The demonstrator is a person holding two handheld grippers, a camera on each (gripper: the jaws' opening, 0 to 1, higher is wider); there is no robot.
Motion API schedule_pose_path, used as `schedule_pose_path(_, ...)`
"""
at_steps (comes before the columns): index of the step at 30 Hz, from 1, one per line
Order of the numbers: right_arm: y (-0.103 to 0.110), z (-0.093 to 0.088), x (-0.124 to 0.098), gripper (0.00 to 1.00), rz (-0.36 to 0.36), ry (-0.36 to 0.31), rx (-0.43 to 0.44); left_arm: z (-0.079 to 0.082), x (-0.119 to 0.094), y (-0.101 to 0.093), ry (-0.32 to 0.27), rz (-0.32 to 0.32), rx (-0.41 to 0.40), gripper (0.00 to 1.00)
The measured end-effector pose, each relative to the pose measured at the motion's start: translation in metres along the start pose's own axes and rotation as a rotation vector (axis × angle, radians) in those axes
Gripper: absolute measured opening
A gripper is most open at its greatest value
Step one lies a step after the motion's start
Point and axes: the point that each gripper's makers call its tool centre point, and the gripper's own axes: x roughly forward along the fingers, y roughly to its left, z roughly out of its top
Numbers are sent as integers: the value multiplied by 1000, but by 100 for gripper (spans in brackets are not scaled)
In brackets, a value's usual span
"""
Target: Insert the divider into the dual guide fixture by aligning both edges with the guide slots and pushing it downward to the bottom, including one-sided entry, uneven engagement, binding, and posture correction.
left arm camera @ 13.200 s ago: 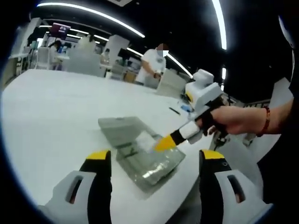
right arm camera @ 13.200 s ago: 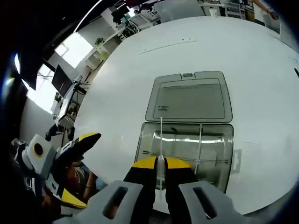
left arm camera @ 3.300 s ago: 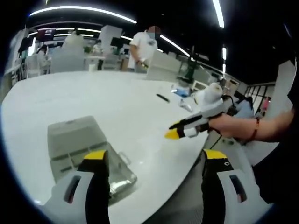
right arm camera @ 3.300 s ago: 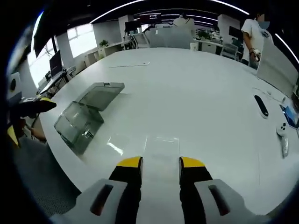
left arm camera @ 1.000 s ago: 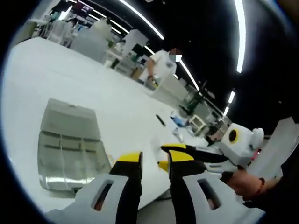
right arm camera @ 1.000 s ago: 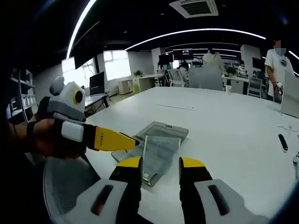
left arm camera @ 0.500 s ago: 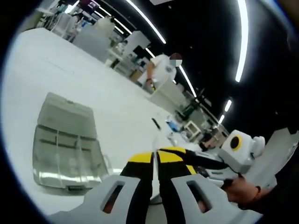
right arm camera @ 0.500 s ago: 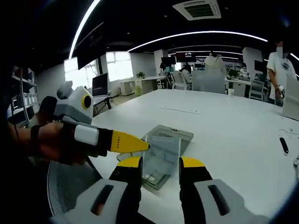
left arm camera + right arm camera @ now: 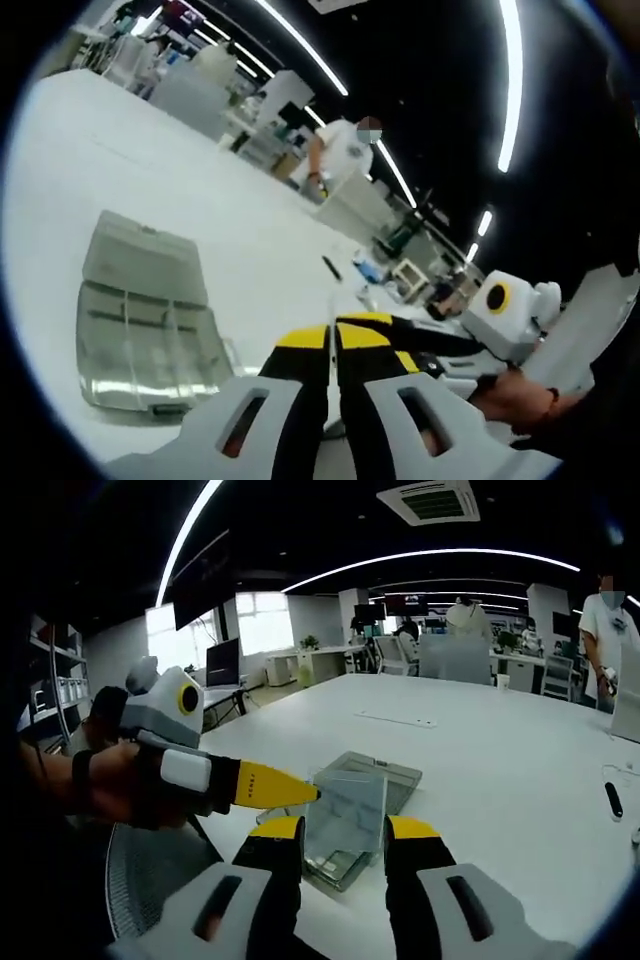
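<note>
In the right gripper view a clear plastic divider [image 9: 345, 805] stands upright in the air, and my right gripper [image 9: 345, 830] is shut on it across its width. My left gripper [image 9: 305, 793] reaches in from the left, its yellow tips closed on the divider's upper left edge. In the left gripper view my left gripper [image 9: 333, 335] is shut, and the divider's thin edge [image 9: 333, 292] rises from between its jaws. My right gripper [image 9: 425, 350] sits just behind it. The clear guide box [image 9: 140, 330] lies below on the table with its lid open. It shows behind the divider as the box [image 9: 400, 778].
The big white table [image 9: 500, 770] stretches away behind the box, which sits near the table's front edge [image 9: 60, 420]. A black pen-like item [image 9: 612, 798] lies far right. A person [image 9: 340, 150] stands at the far side. A mesh chair [image 9: 150, 880] is low left.
My left gripper's jaws, slightly apart a second ago, have closed on the divider's edge. The right gripper still holds the divider up over the box, barely moved.
</note>
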Motion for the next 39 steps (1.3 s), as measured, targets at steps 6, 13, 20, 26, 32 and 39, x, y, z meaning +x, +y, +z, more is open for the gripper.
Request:
schedule_pose_path(6, 5, 0, 0, 29, 34, 20, -51, 4, -6, 6, -8, 28, 60, 0)
schedule_pose_path(13, 8, 3, 2, 28, 92, 55, -140, 1, -14, 11, 18, 38, 140, 0)
schedule_pose_path(20, 5, 9, 3, 27, 131, 86, -235, -2, -24, 14, 31, 50, 216, 0)
schedule_pose_path(26, 9, 6, 5, 24, 181, 126, -350, -6, -27, 16, 52, 58, 307, 0)
schedule_pose_path(32, 20, 4, 7, 24, 254, 172, -491, -12, -32, 15, 108, 56, 411, 0)
schedule_pose_path(39, 34, -4, 12, 21, 332, 224, -580, -19, -34, 15, 160, 37, 512, 0)
